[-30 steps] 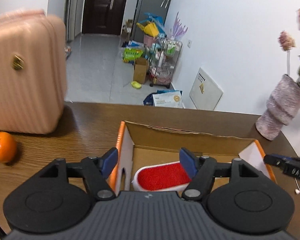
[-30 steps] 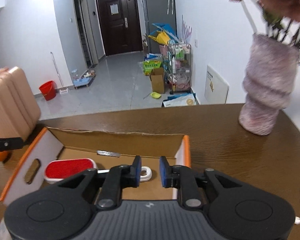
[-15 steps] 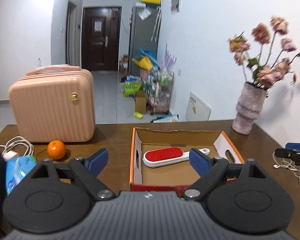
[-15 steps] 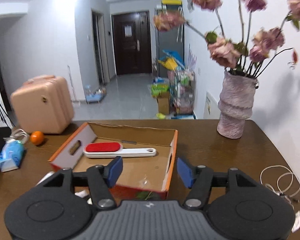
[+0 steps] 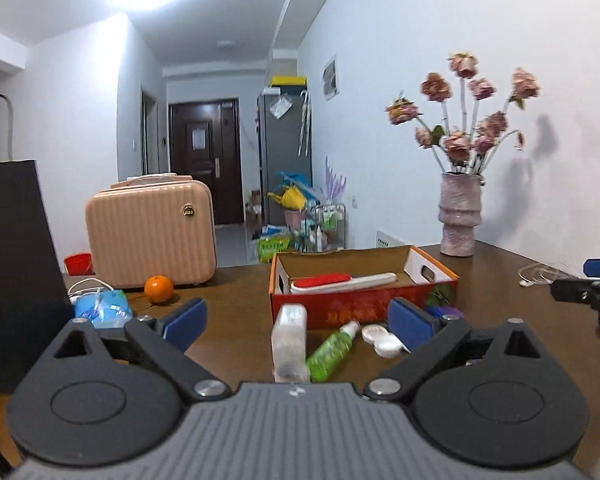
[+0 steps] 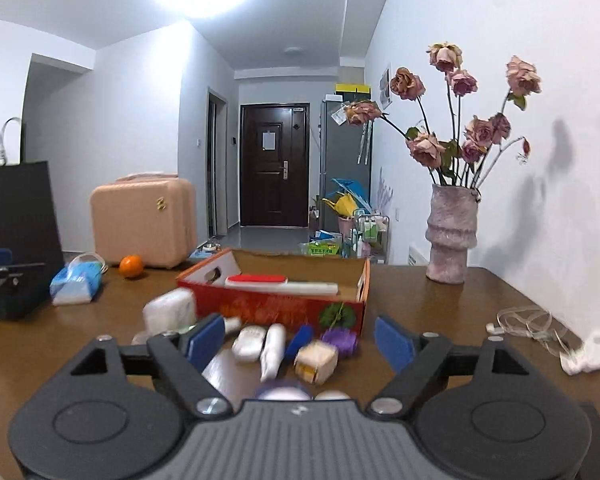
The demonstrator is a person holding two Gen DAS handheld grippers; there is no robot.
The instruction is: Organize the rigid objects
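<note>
An open red-and-orange cardboard box sits mid-table with a red-and-white lint brush lying inside. In front of it lie small items: a clear upright bottle, a green spray bottle, a white case, white bottles, a small cube box and a purple item. My left gripper is open and empty, low above the table before these items. My right gripper is open and empty, also just short of them.
A pink suitcase, an orange, a blue tissue pack and a black bag stand to the left. A vase of dried roses stands at the back right. White cables lie at the right.
Both grippers have pulled back and down from over the box to near table level. The right gripper opened after leaving the brush in the box. The small items in front came into view.
</note>
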